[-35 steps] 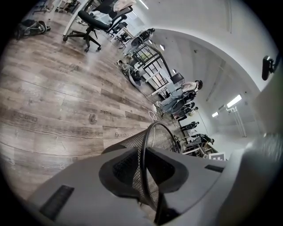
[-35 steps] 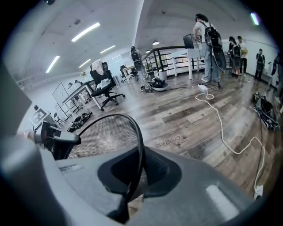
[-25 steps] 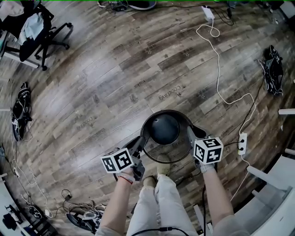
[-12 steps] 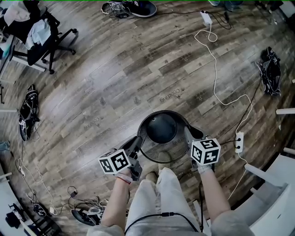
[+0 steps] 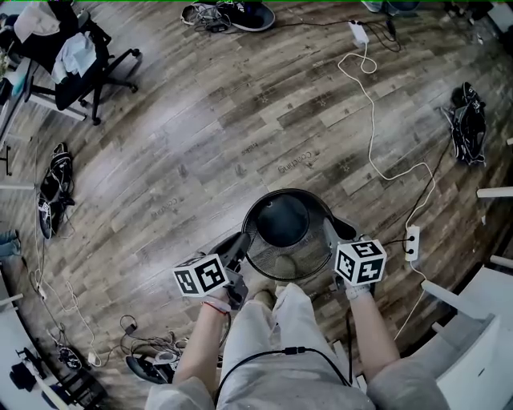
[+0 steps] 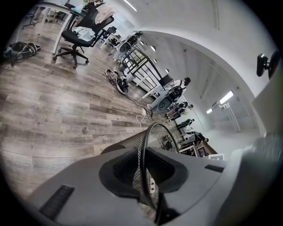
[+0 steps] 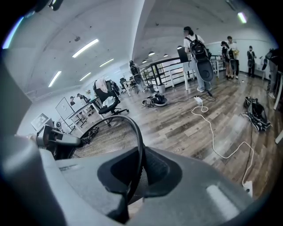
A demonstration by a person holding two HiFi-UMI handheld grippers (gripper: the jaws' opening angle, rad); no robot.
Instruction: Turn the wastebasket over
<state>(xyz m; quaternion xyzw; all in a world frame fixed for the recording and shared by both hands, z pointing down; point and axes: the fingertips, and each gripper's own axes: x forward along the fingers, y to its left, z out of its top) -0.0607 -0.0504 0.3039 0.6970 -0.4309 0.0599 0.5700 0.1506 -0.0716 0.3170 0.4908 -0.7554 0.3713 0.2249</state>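
Note:
A black wire-mesh wastebasket (image 5: 282,222) hangs upright in front of the person's legs, its open mouth facing up and its dark bottom visible inside. My left gripper (image 5: 239,245) is shut on the rim's left side, and my right gripper (image 5: 333,233) is shut on the rim's right side. In the left gripper view the rim and mesh wall of the wastebasket (image 6: 131,142) run between the pads of the left gripper (image 6: 143,170). The right gripper view shows the same: the right gripper (image 7: 132,176) pinches the rim, with the wastebasket's mesh (image 7: 104,134) beyond.
A white cable (image 5: 377,120) runs across the wood floor to a power strip (image 5: 412,243) at the right. An office chair (image 5: 76,56) stands far left, shoes (image 5: 232,14) at the top, a black bag (image 5: 469,124) far right, and tangled cables (image 5: 136,352) lie lower left.
Both grippers have risen together with the wastebasket held between them. Their grip on the rim is unchanged.

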